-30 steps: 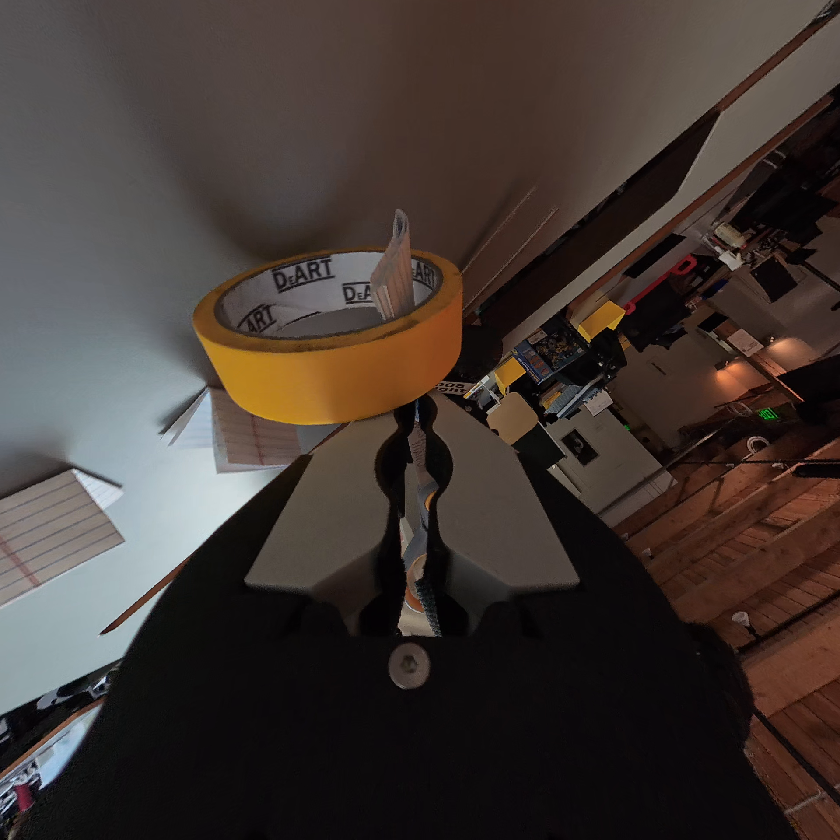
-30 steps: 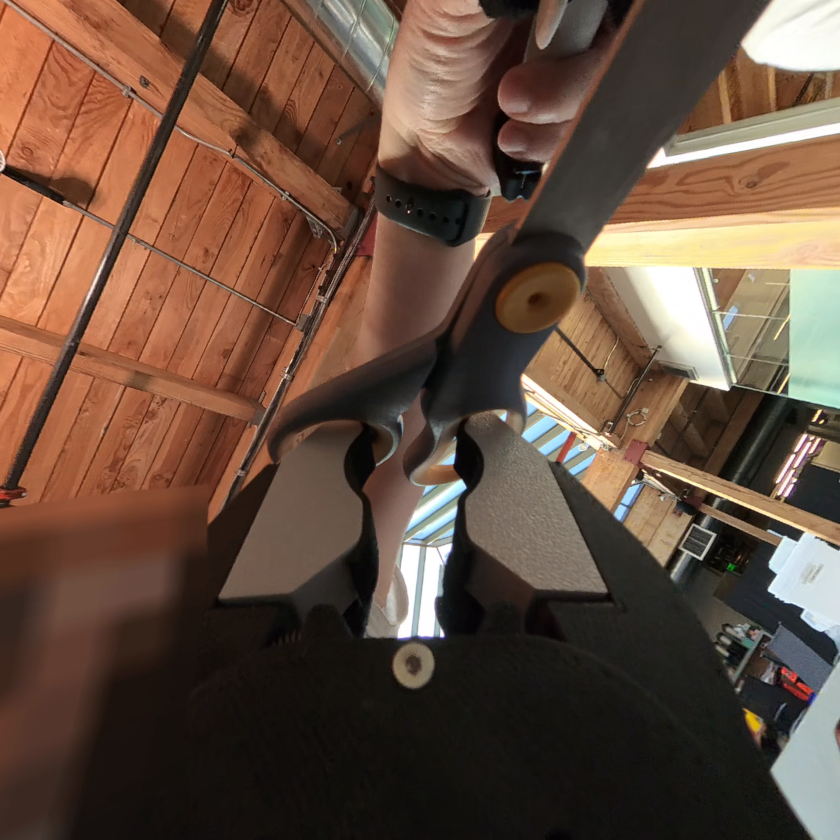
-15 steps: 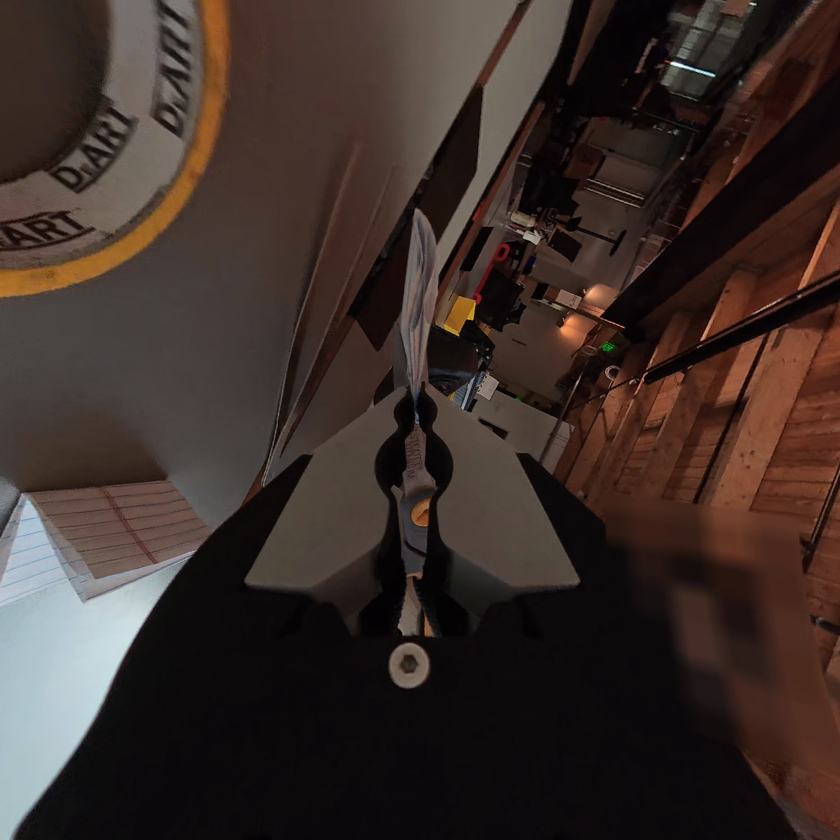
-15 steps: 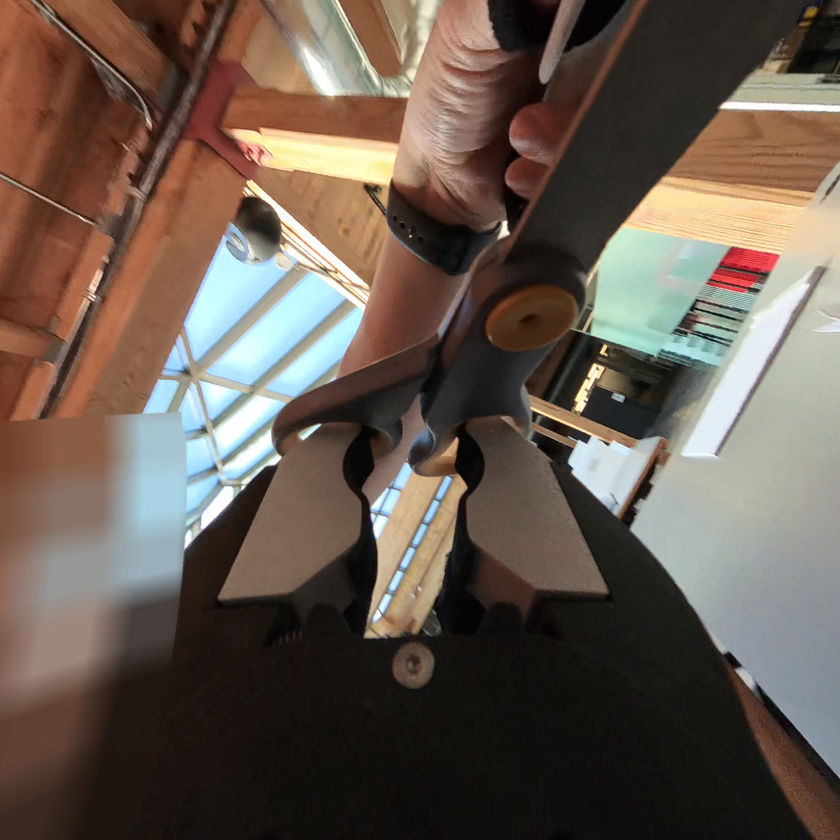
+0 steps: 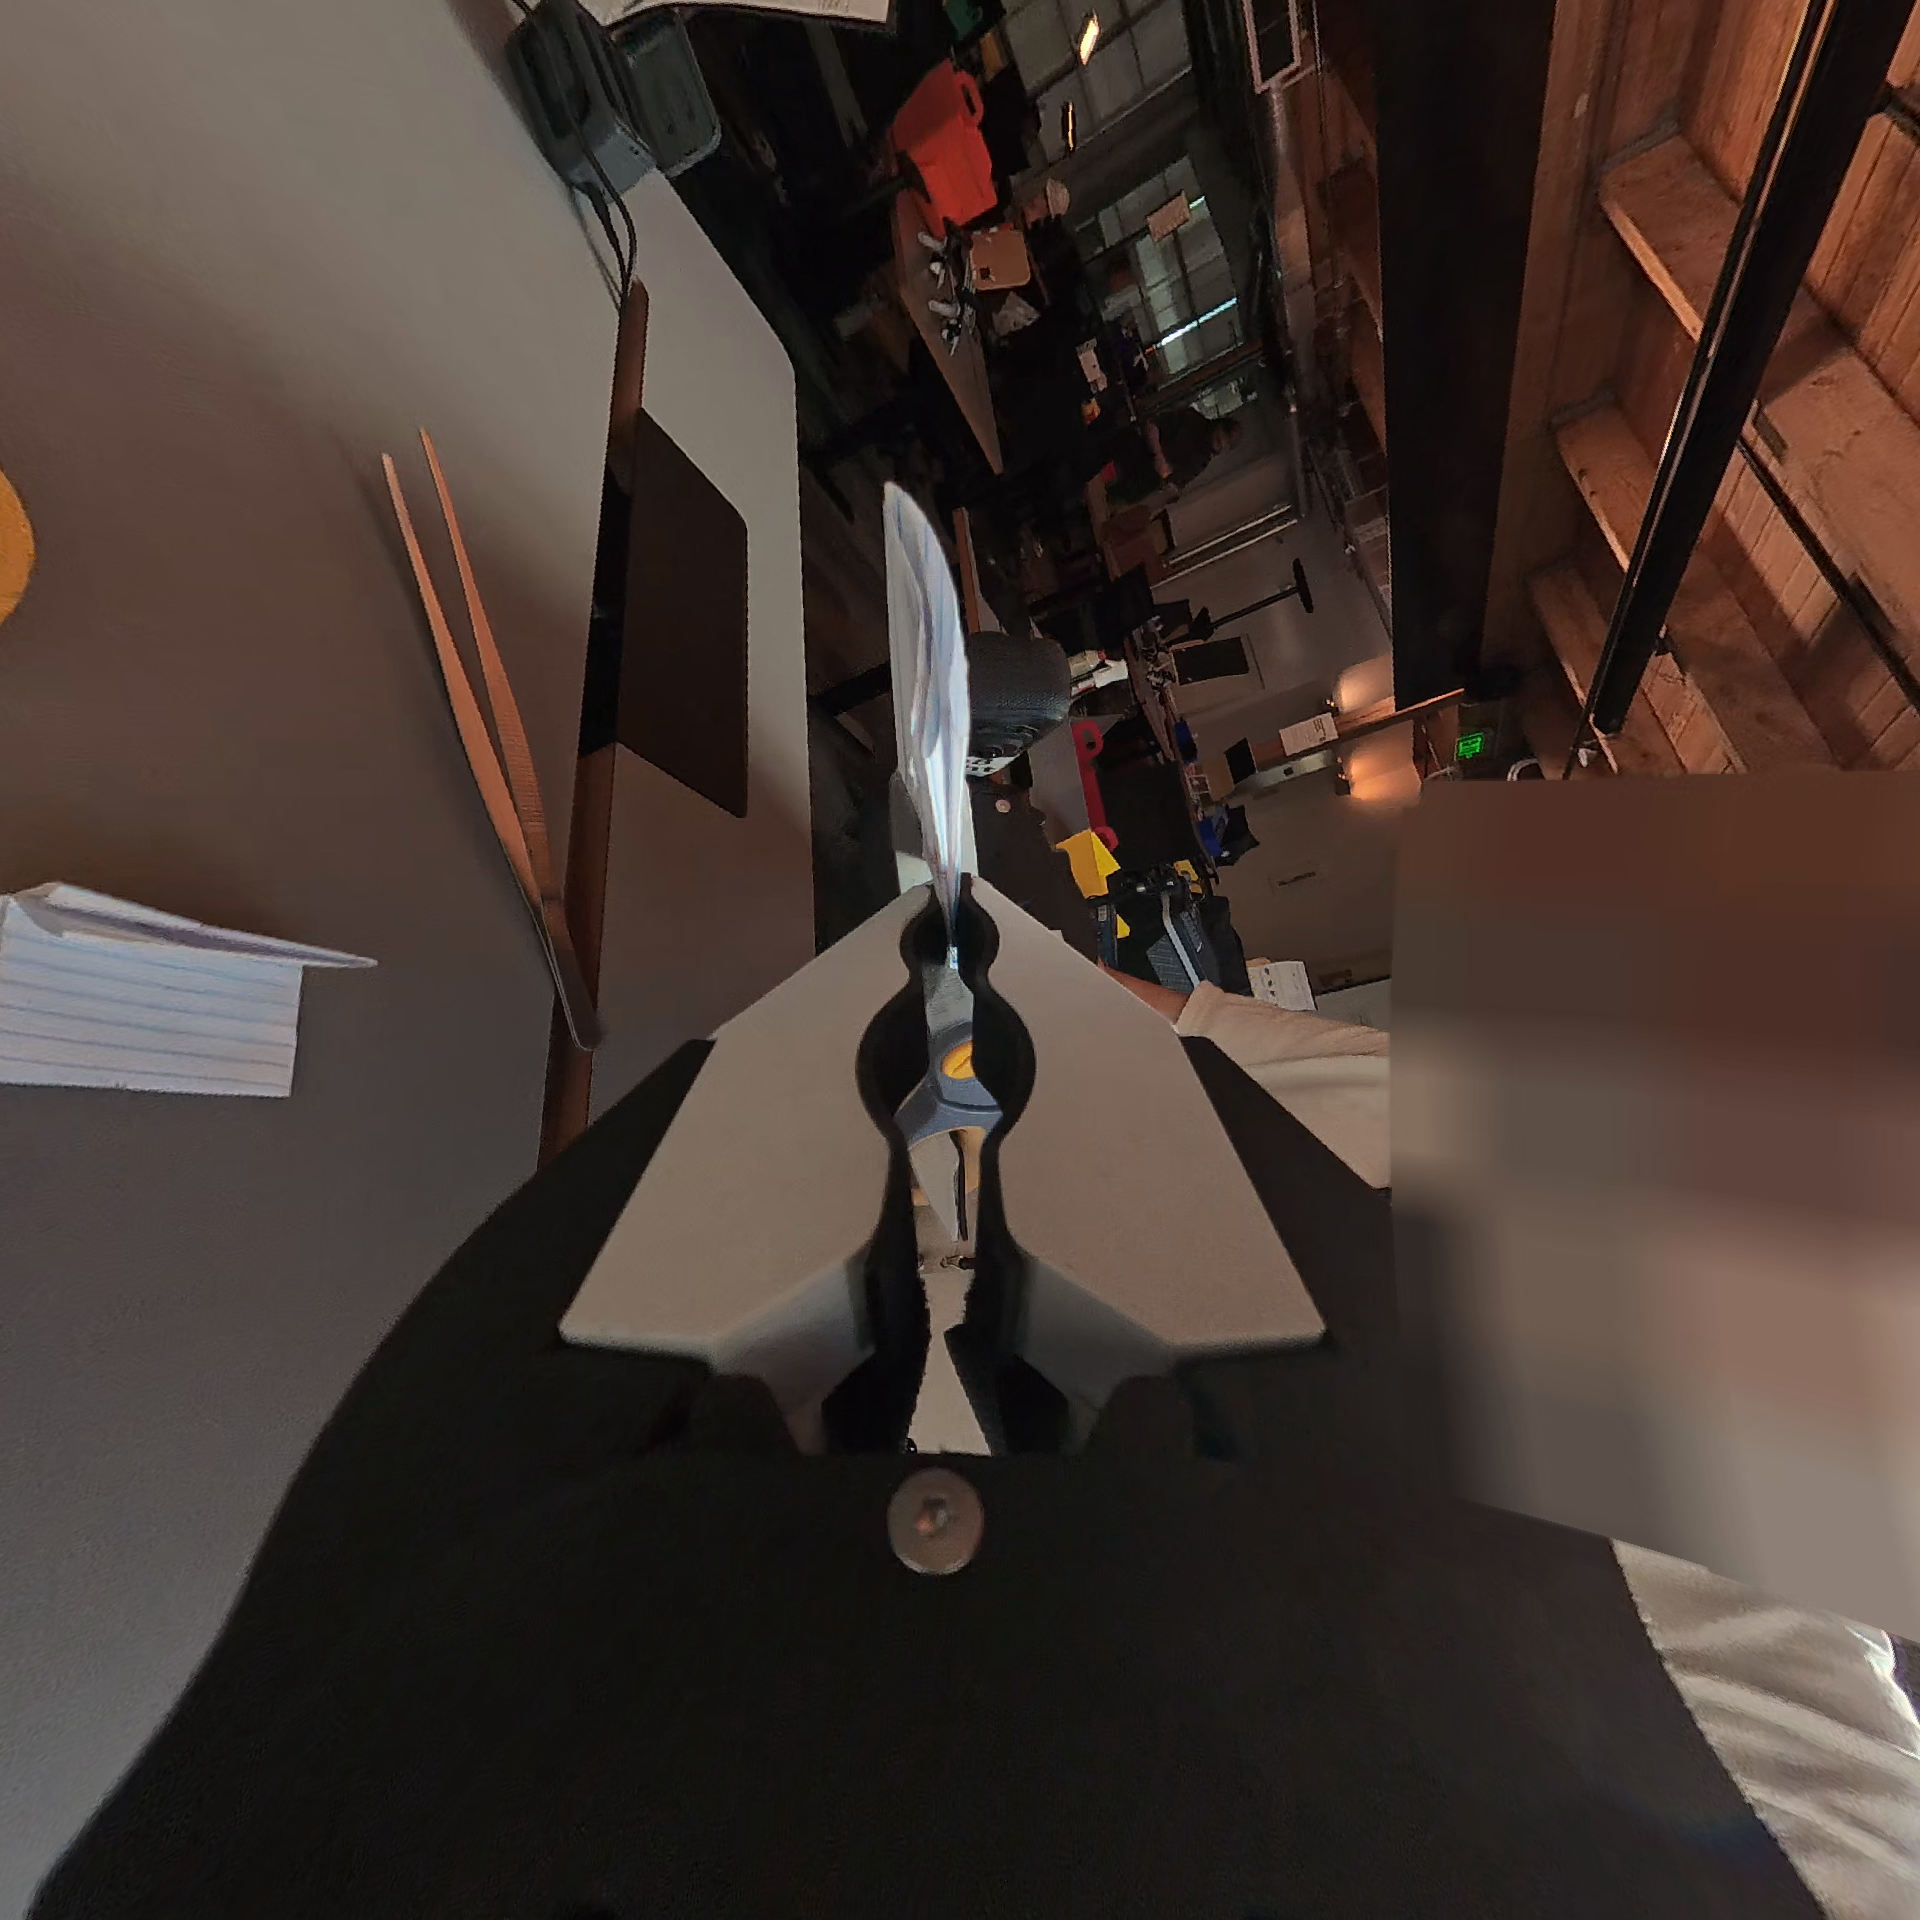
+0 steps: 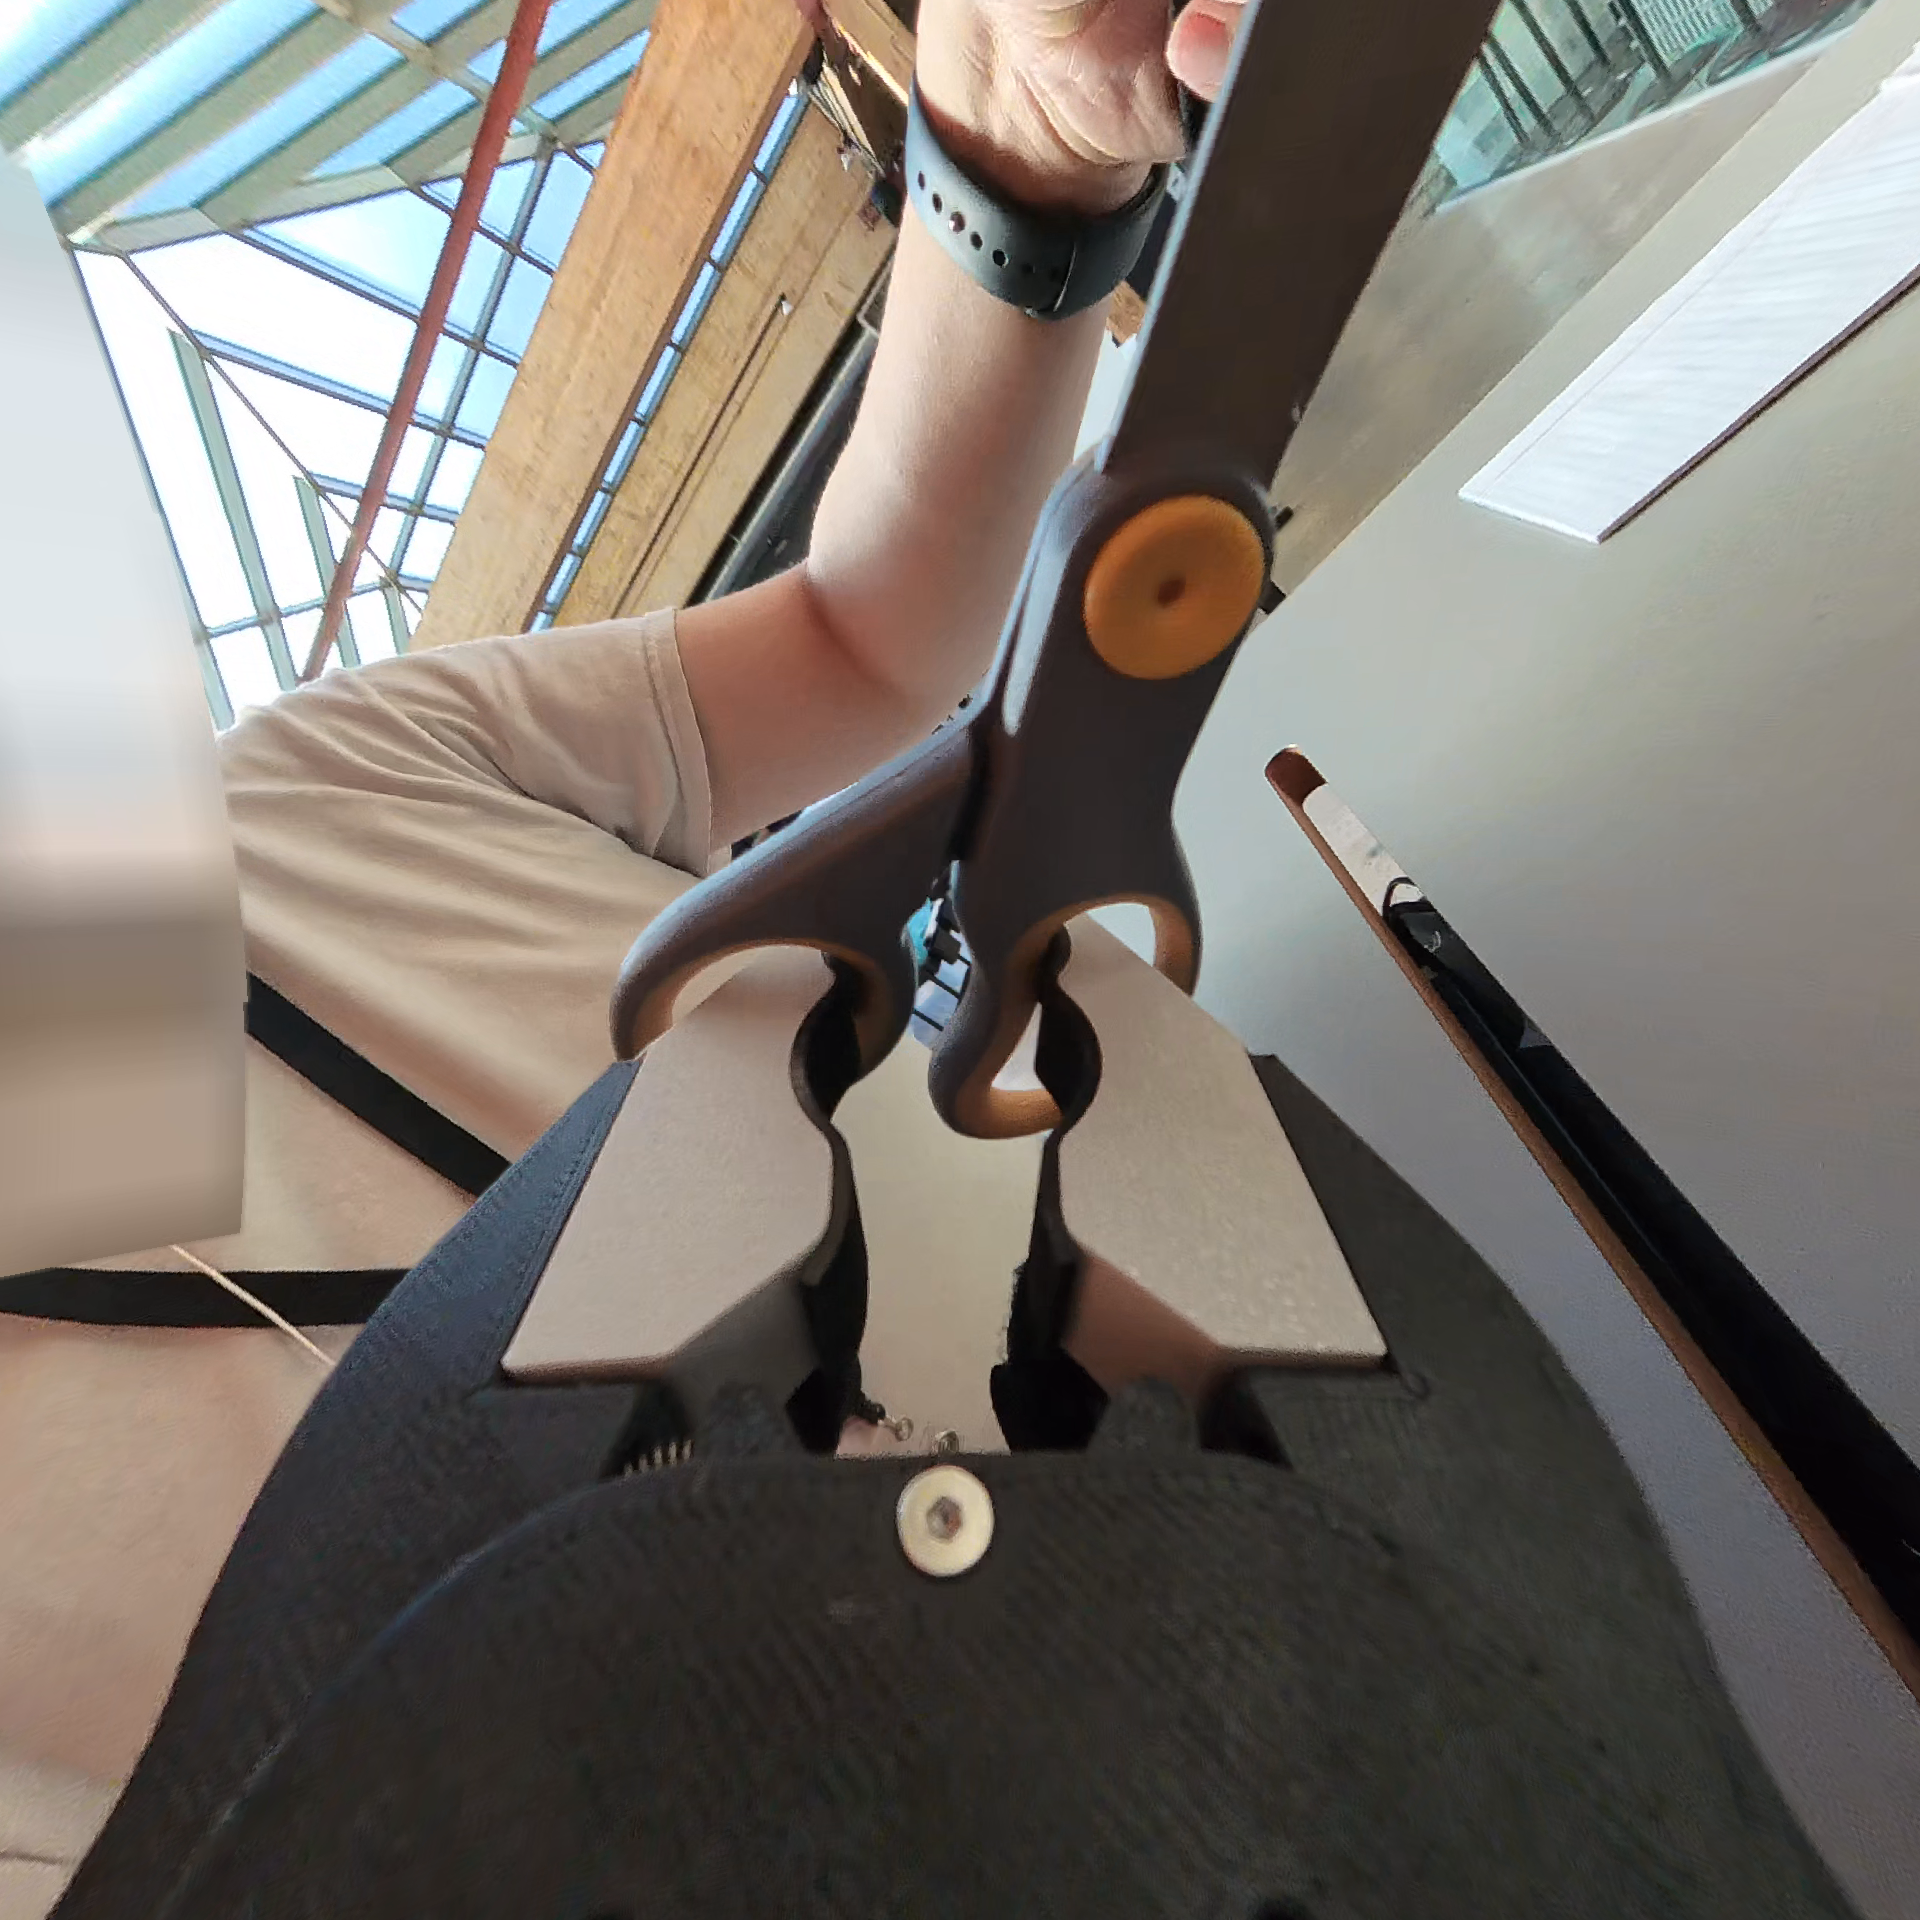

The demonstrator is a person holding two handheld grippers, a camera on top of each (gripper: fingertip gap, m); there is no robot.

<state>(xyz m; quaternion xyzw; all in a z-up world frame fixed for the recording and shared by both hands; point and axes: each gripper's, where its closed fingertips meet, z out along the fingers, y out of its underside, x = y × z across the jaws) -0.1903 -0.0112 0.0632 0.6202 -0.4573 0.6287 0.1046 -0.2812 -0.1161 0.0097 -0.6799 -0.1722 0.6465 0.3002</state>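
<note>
So the scissors (image 6: pixel 1081 790) are the main thing here: grey handles, orange trim inside the loops, orange pivot cap. The right hand-held gripper (image 6: pixel 940 1029) has a finger poked into each handle loop, jaws only partway closed, with the inner bars of the handles caught between them. The dark blades run up and away toward a person's hand (image 6: pixel 1060 73), which wears a dark watch strap (image 6: pixel 1029 239).

In the left wrist view, the left hand-held gripper (image 5: pixel 951 904) is squeezed all the way down on a lined card (image 5: pixel 925 644). The card is seen nearly edge-on and sticks straight out past the fingertips. You can spot the scissors (image 5: pixel 940 1101) through the gap between the fingers, right behind the card.

Off to the side is a grey tabletop (image 5: pixel 260 312) with a stack of lined index cards (image 5: pixel 145 997) and a pair of wooden tweezers (image 5: pixel 478 686) lying near its edge, well apart from the gripper. A dim workshop fills the background.
</note>
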